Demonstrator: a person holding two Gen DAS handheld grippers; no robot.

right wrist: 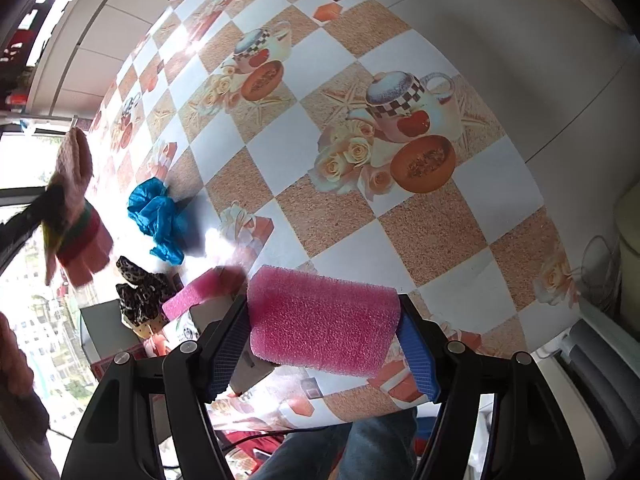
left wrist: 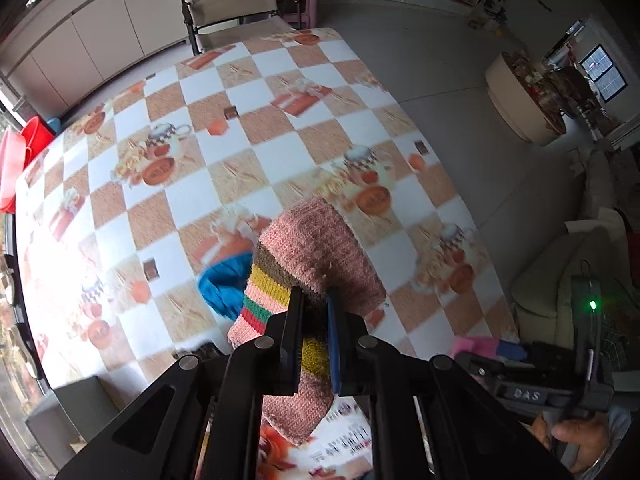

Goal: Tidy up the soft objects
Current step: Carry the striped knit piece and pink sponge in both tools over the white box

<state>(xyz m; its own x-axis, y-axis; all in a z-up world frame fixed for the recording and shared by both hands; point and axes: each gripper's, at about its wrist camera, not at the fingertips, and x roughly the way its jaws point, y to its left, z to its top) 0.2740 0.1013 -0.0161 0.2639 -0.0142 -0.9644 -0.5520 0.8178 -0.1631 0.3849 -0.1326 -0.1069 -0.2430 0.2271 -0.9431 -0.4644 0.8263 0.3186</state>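
Observation:
My left gripper is shut on a pink knitted striped sock and holds it above the checkered table; the sock also shows at the left of the right wrist view. My right gripper is shut on a pink sponge, held above the table's near edge. A crumpled blue cloth lies on the table, also seen behind the sock. A leopard-print cloth and a second pink sponge lie by an open box.
A folding chair stands at the table's far side. Red basins sit left of the table. A sofa and round low table stand to the right. The person's legs are under the right gripper.

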